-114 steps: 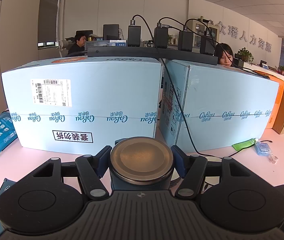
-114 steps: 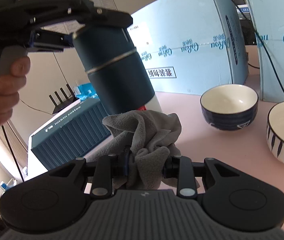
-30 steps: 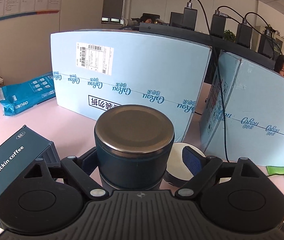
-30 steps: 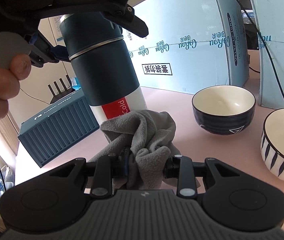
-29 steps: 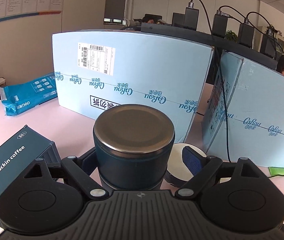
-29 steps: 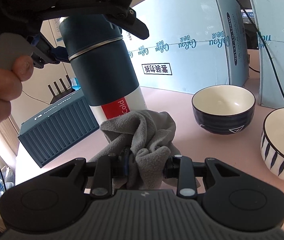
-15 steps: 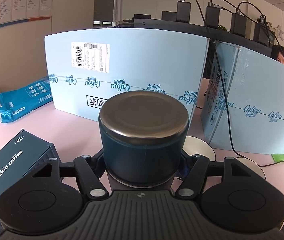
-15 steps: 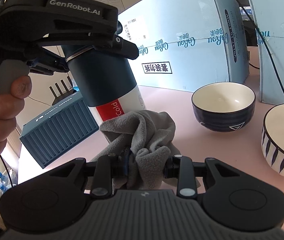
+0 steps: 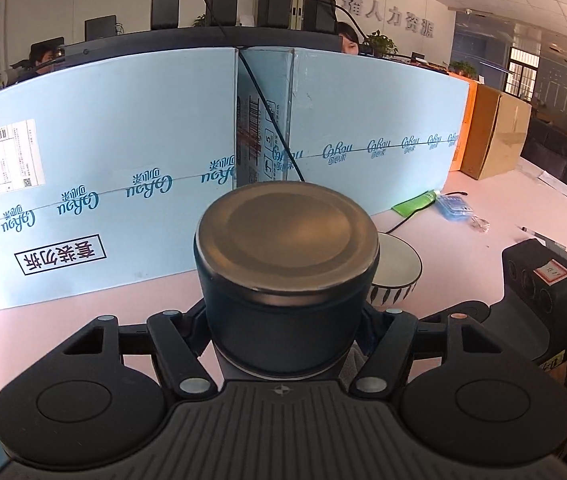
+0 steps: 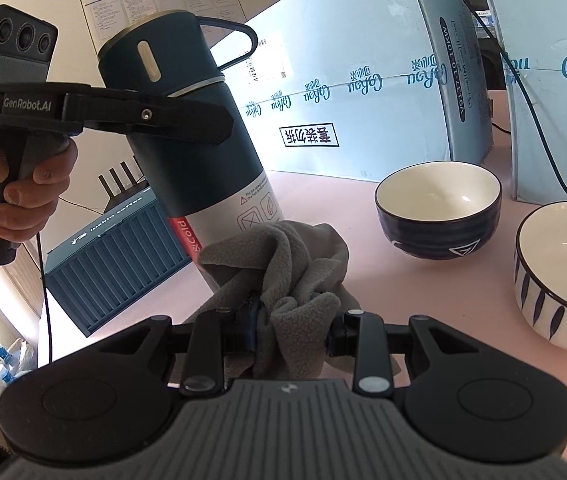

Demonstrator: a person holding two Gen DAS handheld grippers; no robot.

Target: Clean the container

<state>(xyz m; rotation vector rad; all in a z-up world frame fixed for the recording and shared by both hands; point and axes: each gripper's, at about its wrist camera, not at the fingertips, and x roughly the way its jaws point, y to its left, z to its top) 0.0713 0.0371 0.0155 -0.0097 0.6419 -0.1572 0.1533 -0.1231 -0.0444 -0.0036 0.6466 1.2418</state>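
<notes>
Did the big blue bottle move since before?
Yes. The bottle, clamped in the left gripper, rolled: its handle loop now shows against the pale blue box.

I see a pale pink desk. Two tall light-blue cardboard cartons stand along its far edge. Before them sit a dark-blue ceramic bowl, a striped white bowl and, leftward, a ribbed navy box.

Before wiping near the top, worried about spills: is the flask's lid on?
On. The flask's dark cap sits flush above the metal ring.
</notes>
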